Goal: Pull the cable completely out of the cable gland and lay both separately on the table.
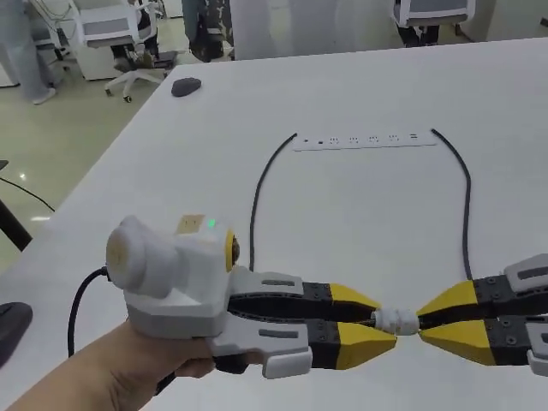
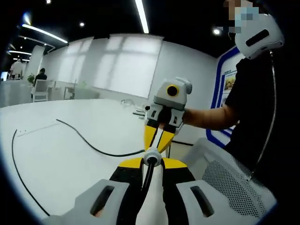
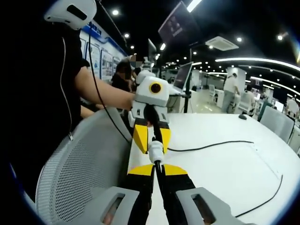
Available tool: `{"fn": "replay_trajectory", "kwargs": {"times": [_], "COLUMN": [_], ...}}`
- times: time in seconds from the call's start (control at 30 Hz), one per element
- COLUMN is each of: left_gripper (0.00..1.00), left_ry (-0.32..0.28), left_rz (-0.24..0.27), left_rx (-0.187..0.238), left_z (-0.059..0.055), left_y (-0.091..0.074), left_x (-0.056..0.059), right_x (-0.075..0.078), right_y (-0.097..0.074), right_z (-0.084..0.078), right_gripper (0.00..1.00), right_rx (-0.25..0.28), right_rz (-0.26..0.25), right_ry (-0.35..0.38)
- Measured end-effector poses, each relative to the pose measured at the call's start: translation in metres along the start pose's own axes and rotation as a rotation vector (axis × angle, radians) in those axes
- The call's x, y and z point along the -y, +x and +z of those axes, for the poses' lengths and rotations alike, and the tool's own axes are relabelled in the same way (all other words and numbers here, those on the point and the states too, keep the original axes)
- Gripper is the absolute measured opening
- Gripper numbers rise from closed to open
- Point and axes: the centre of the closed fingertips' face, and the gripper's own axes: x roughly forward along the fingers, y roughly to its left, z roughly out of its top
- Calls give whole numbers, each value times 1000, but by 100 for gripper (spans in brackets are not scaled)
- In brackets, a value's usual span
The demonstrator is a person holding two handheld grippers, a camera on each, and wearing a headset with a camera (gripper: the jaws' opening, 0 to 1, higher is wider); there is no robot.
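A small white cable gland (image 1: 397, 321) hangs above the table's near edge between the two yellow-tipped grippers. My left gripper (image 1: 381, 330), held in a hand, is shut on the gland (image 2: 152, 157). The black cable (image 2: 148, 178) runs back between its jaws. My right gripper (image 1: 428, 325) comes in from the right, tip to tip with the left one. It is shut on the cable (image 3: 158, 165) just behind the gland (image 3: 155, 149). The rest of the cable (image 1: 467, 205) lies in long curves over the white table (image 1: 360, 223).
A white power strip (image 1: 364, 139) lies across the far middle of the table, with a cable run near each of its ends. A dark mouse (image 1: 186, 86) sits at the far left corner. Office chairs (image 1: 111, 34) stand beyond the table. A mesh chair back (image 3: 79, 164) is beside the person.
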Motion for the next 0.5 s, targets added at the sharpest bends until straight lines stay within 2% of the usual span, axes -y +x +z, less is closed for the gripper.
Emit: {"fn": "replay_trajectory", "kwargs": {"times": [0.1, 0.17, 0.23, 0.27, 0.33, 0.4, 0.47, 0.5], "left_gripper": [14, 14, 14, 14, 14, 14, 14, 14], "left_ry": [14, 26, 53, 60, 73, 54, 55, 57], "left_rz": [1, 19, 59, 67, 74, 91, 115, 133], "left_rx": [-2, -16, -45, -43, -38, -39, -64, -74], "left_z": [-1, -3, -7, -7, -8, -12, -18, -20], "left_y": [0, 0, -4, -6, -13, -20, -24, -27], "left_x": [0, -2, -7, -7, -8, -13, -18, -21], "right_x": [-2, -1, 5, 6, 12, 16, 21, 25], "right_y": [4, 4, -2, -5, -18, -26, -37, -45], "right_z": [-3, -5, -14, -16, -24, -33, -50, -64], "right_gripper": [0, 0, 0, 0, 0, 0, 0, 0], "right_rx": [-12, -21, -72, -76, -80, -90, -146, -198], "right_rz": [-1, -21, -57, -67, -113, -137, -190, -224], "right_ry": [-12, -43, -40, -29, 51, 70, 82, 93]}}
